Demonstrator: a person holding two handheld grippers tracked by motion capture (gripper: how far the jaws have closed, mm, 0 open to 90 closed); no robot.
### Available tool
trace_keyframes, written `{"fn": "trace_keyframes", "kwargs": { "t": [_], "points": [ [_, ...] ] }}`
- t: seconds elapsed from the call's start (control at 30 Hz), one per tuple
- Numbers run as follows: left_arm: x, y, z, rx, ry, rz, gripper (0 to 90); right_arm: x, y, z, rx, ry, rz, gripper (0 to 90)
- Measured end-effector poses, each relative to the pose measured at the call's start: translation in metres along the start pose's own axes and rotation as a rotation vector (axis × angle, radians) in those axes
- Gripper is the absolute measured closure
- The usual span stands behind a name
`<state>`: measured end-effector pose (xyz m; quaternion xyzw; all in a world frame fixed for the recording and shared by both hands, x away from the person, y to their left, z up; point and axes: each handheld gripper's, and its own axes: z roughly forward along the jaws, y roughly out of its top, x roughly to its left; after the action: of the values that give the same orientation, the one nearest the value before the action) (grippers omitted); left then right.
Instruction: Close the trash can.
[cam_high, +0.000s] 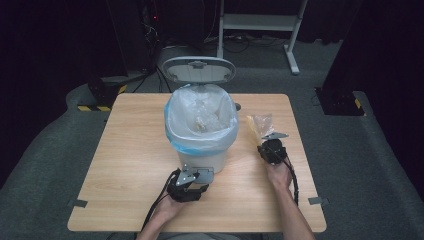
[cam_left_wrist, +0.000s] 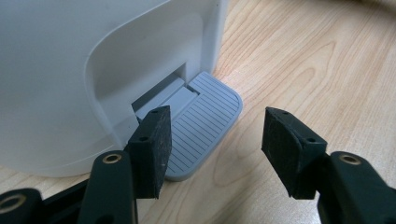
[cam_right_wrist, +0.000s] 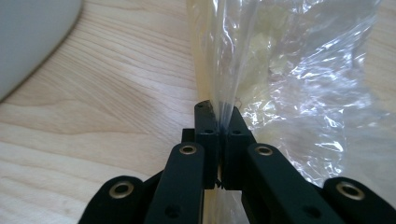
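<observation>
Pinching the clear plastic bag (cam_right_wrist: 280, 70) at its edge, the right tongs (cam_right_wrist: 219, 122) have their jaws clamped tight on the film, nothing else between them. In the high view the bag (cam_high: 260, 125) lies on the surface (cam_high: 130, 150) just right of the white pedal bin (cam_high: 202, 150), whose lid (cam_high: 199, 69) stands open.

Left tongs (cam_left_wrist: 215, 140): jaws apart, gripping nothing, one pad over the grey pedal (cam_left_wrist: 205, 126). Looks like they're pressing it down to hold the lid up, but actual contact I can't tell.

To do this step well, my read:
- Keep the pedal pressed steady so the lid doesn't drop mid-transfer.
- Lift the bag straight up before swinging left; clear the bin rim and the blue-edged liner (cam_high: 200, 122).
- Grip is on thin film only, so move slowly; a jerk could slip or tear it.
- Release only once the bag hangs inside the liner opening.

Bag look: transparent, crinkled, glossy, with a yellowish tint and some pale lumpy content inside; what it is can't be made out. Limp, so it'll dangle and sway when lifted.
</observation>
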<state>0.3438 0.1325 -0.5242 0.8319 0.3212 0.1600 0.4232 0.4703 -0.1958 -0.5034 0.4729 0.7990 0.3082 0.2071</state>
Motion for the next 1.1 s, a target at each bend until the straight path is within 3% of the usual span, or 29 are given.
{"fn": "trace_keyframes", "kwargs": {
  "t": [0.27, 0.57, 1.1],
  "points": [
    [-0.001, 0.0, 0.0, 0.001, 0.004, 0.006, 42.4, 0.002, 0.003, -0.018, -0.034, 0.037, -0.009, 88.3],
    [0.0, 0.0, 0.0, 0.002, 0.01, 0.009, 42.4, -0.001, 0.004, -0.049, -0.09, 0.142, 0.02, 88.4],
    [0.0, 0.0, 0.0, 0.001, 0.007, 0.008, 42.4, 0.004, 0.011, -0.084, -0.115, 0.238, 0.021, 88.4]
  ]
}}
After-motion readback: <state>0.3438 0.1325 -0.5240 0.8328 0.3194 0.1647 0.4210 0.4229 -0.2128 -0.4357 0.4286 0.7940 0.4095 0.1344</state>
